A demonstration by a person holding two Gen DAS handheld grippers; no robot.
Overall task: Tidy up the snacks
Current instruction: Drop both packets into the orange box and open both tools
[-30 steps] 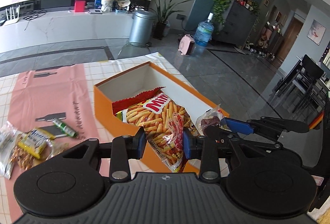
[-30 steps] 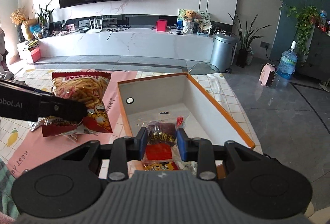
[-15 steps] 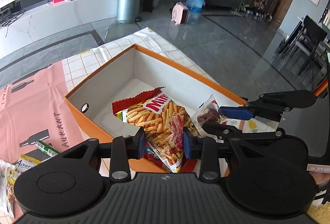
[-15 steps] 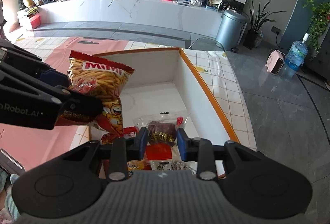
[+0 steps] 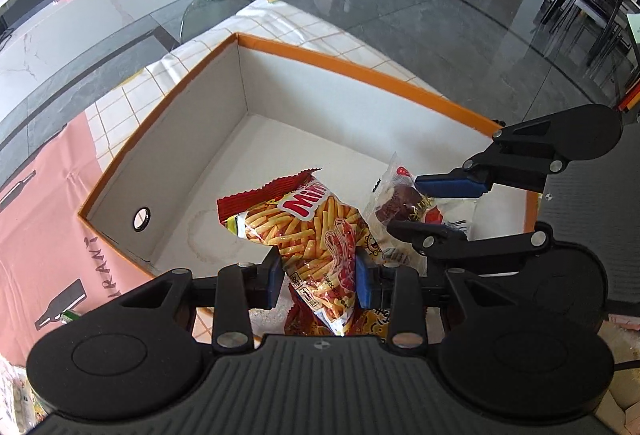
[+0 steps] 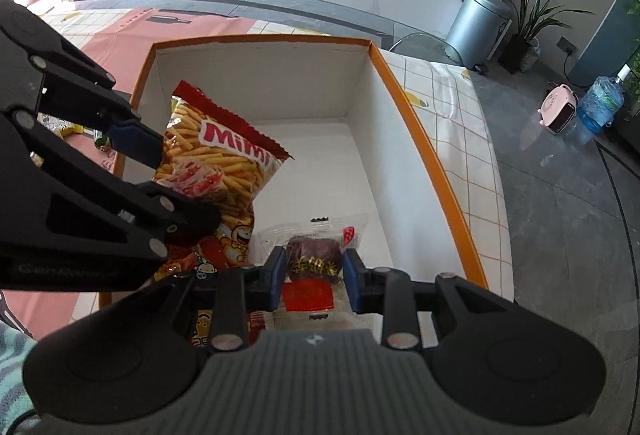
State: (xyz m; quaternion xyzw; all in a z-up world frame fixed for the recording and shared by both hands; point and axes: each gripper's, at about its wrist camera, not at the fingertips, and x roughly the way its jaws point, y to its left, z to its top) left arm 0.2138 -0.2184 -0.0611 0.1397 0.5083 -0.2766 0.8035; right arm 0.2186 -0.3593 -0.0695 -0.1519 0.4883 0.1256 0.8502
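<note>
My left gripper (image 5: 316, 283) is shut on a red and yellow Mimi snack bag (image 5: 312, 231) and holds it over the near end of the orange box (image 5: 360, 71). The bag also shows in the right wrist view (image 6: 224, 159), gripped by the left gripper (image 6: 160, 175). My right gripper (image 6: 314, 277) is shut on a clear pastry packet (image 6: 314, 255) with a dark cake inside, held low inside the box (image 6: 420, 131). In the left wrist view the right gripper (image 5: 436, 207) holds that packet (image 5: 396, 203) beside the bag.
More snack packets (image 6: 204, 319) lie in the box's near end under both grippers. The box's far half shows bare white floor (image 5: 304, 151). A pink cloth (image 5: 36, 203) covers the table left of the box. A table edge runs right of the box (image 6: 476, 163).
Both grippers have moved forward and tilted down over the box. The Mimi bag went from beside the box to inside its near end, next to the pastry packet.
</note>
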